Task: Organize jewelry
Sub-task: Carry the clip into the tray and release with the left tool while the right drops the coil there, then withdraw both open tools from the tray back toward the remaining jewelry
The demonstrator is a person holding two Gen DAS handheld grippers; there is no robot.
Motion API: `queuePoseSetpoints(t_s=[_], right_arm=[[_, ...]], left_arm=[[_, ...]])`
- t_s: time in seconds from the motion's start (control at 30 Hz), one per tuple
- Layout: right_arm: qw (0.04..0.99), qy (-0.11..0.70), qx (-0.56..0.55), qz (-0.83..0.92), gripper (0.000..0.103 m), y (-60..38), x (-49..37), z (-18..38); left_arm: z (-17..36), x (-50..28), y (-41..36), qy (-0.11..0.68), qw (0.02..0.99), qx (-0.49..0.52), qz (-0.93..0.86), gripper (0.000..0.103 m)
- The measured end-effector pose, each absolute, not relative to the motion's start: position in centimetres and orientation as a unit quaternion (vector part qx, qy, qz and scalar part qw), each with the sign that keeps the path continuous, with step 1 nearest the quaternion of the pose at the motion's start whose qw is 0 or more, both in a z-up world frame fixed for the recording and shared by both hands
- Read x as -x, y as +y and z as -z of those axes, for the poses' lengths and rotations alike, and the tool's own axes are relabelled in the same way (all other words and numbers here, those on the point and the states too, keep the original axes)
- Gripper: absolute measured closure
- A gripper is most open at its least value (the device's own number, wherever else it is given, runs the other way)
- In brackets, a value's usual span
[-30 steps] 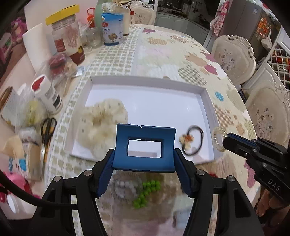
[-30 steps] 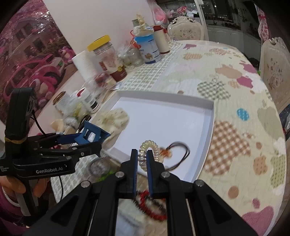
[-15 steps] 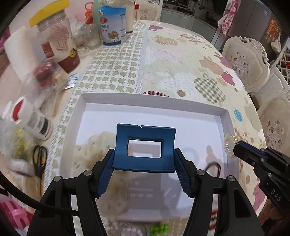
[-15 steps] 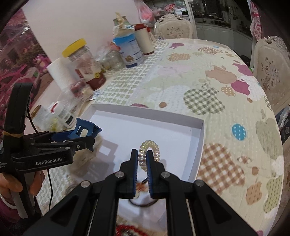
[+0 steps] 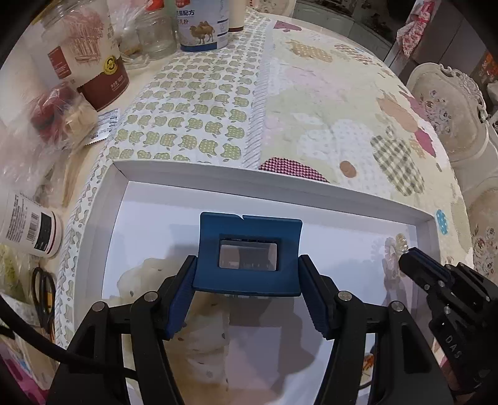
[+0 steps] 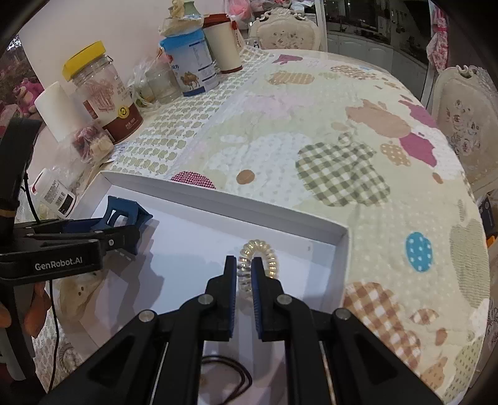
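Jewelry now over white tray (image 6: 280,218): right gripper (image 6: 243,274) clamps spiral hair tie (image 6: 264,255), left gripper (image 5: 249,299) clamps blue claw clip (image 5: 249,252); both carried in from outside it, ready to drop.

"GenRobot.AI" on the left gripper (image 6: 126,230) body, "DAS" on the right gripper (image 5: 404,257), "配方" on blue-white can (image 5: 200,26)

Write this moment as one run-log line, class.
left claw: shut on blue hair clip | right claw: shut on clear spiral hair tie | both over white tray
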State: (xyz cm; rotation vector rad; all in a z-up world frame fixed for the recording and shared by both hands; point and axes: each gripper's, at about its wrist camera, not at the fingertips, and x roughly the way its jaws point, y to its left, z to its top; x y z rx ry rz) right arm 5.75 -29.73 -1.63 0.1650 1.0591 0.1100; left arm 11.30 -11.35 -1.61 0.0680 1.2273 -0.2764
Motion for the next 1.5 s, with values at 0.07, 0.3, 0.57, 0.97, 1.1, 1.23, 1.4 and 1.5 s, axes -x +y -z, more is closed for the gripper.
queuePoseSetpoints(t_s=[0.07, 0.3, 0.57, 0.97, 1.1, 1.23, 1.4, 1.5], right_arm=[[0.857, 0.505, -0.079, -0.057, 0.093, -29.5, -6.0, 2.0], [0.854, 0.507, -0.108, -0.054, 0.068, -30.0, -5.5, 2.2], [0.870, 0.474, -0.126, -0.054, 0.062, -30.4, -2.4, -1.3], [0.884, 0.449, -0.121, -0.044, 0.049, -28.7, 3.9, -5.1], [0.885, 0.448, -0.121, -0.044, 0.049, -28.4, 6.0, -5.5], [0.884, 0.450, -0.117, -0.043, 0.048, -28.2, 8.0, -5.7], [0.885, 0.450, -0.106, -0.043, 0.045, -27.8, 10.4, -6.2], [0.886, 0.451, -0.101, -0.045, 0.044, -27.7, 11.7, -6.6]], left_arm=[[1.6, -11.5, -11.2, 0.572, 0.810, -0.029, 0.126, 0.046], [0.9, -11.4, -10.7, 0.568, 0.813, -0.015, 0.126, 0.045], [-1.8, -9.2, -10.6, 0.539, 0.832, -0.025, 0.127, 0.045], [-4.7, -2.5, -9.8, 0.504, 0.853, -0.054, 0.122, 0.046], [-4.9, -0.2, -9.2, 0.503, 0.854, -0.054, 0.118, 0.046], [-5.3, 1.9, -8.9, 0.497, 0.858, -0.058, 0.113, 0.046], [-5.8, 4.6, -8.4, 0.491, 0.862, -0.057, 0.111, 0.046], [-6.0, 6.0, -8.2, 0.488, 0.864, -0.059, 0.110, 0.046]])
